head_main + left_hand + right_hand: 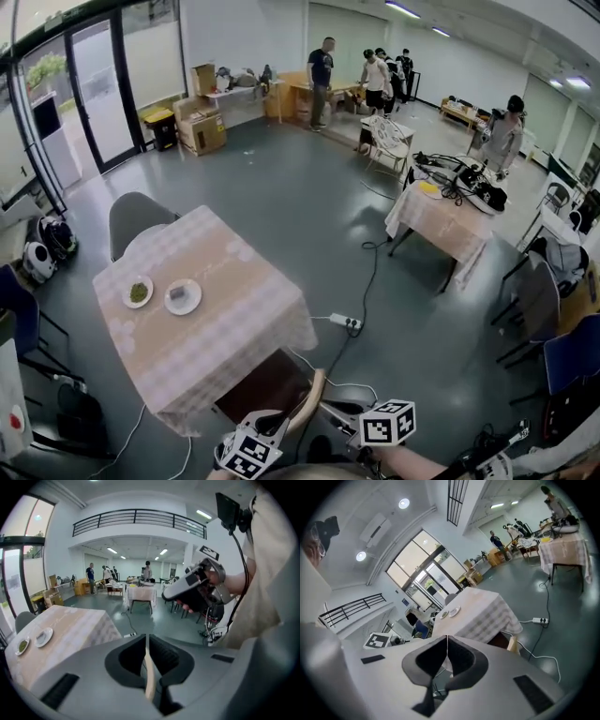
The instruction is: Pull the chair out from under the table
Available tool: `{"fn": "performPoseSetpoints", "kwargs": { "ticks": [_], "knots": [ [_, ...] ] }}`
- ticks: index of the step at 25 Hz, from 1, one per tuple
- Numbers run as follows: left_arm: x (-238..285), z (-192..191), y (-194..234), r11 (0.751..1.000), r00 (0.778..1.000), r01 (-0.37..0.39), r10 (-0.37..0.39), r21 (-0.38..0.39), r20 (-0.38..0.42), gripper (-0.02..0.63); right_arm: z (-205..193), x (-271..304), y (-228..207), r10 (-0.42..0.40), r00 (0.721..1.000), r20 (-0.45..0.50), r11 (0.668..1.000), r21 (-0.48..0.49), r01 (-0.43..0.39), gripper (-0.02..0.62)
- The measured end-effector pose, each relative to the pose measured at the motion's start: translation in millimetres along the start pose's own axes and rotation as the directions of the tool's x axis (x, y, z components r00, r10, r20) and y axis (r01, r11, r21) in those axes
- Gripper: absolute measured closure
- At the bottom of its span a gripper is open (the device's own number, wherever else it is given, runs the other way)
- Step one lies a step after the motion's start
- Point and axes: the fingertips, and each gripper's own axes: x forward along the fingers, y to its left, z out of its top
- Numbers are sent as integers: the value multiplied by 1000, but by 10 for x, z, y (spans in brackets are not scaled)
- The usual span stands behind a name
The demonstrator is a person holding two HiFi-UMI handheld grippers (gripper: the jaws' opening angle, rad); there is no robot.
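Note:
The chair (272, 386) has a brown seat and a pale wooden back (310, 401). It stands at the near side of the checked-cloth table (234, 309), its seat partly under the cloth. Two plates (161, 294) lie on the table. Low in the head view, my left gripper (278, 424) is close beside the chair back and my right gripper (336, 410) is just right of it. The left gripper (146, 641) is shut, with the pale back edge (150, 681) showing just beyond its jaws. The right gripper (446, 639) is shut and empty, aimed toward the table (476, 613) and chair back (513, 644).
A grey chair (134, 217) stands at the table's far side. A white power strip (346, 322) and its cables lie on the floor right of the table. A second clothed table (448, 221), blue chairs (570, 356) and several people are farther off.

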Motion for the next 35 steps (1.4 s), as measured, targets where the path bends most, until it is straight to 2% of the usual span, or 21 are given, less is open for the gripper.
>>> {"fn": "performPoseSetpoints", "kwargs": {
  "ticks": [4,9,11,16,17,19,20,21,22,25,28,32,35],
  "knots": [
    [343,-452,-33,998,988,-59,63,34,-143,598,-189,82,-335,-3,993,-116,999,37,7,583],
    [510,-873,24,996,964,-93,91,1,-251,592,-351,242,-556,-47,982,-184,997,47,57,583],
    [639,-1106,101,995,949,-95,96,18,-301,506,-379,348,-662,-70,978,-196,996,47,81,583],
    [1097,-1582,10,997,917,36,-8,64,-399,400,-436,488,-980,-148,961,-236,985,56,165,583],
    [1117,-1663,-20,996,904,67,-34,63,-426,379,-464,529,-1030,-167,955,-246,981,59,187,583],
    [1159,-1818,-79,988,865,142,-93,64,-493,367,-536,640,-1169,-208,940,-271,969,74,236,583],
    [1199,-1890,-109,982,843,179,-118,67,-525,368,-584,697,-1256,-225,931,-288,960,97,262,546],
    [1248,-1954,-145,975,825,210,-138,70,-549,367,-641,745,-1344,-235,923,-304,948,138,287,419],
    [1302,-2009,-187,970,813,235,-155,71,-562,368,-701,781,-1429,-242,918,-315,932,187,311,352],
    [1448,-2126,-292,958,796,283,-203,54,-570,365,-885,859,-1650,-283,897,-340,886,264,380,316],
    [1517,-2220,-308,948,784,316,-233,47,-576,365,-1061,966,-1762,-304,874,-378,873,257,415,310],
    [1553,-2253,-337,941,772,338,-259,28,-581,365,-1250,1043,-1859,-296,859,-417,855,284,433,307],
    [1547,-2351,-369,933,753,357,-263,38,-603,365,-1429,1153,-1882,-254,865,-433,831,360,424,301]
  ]
}}
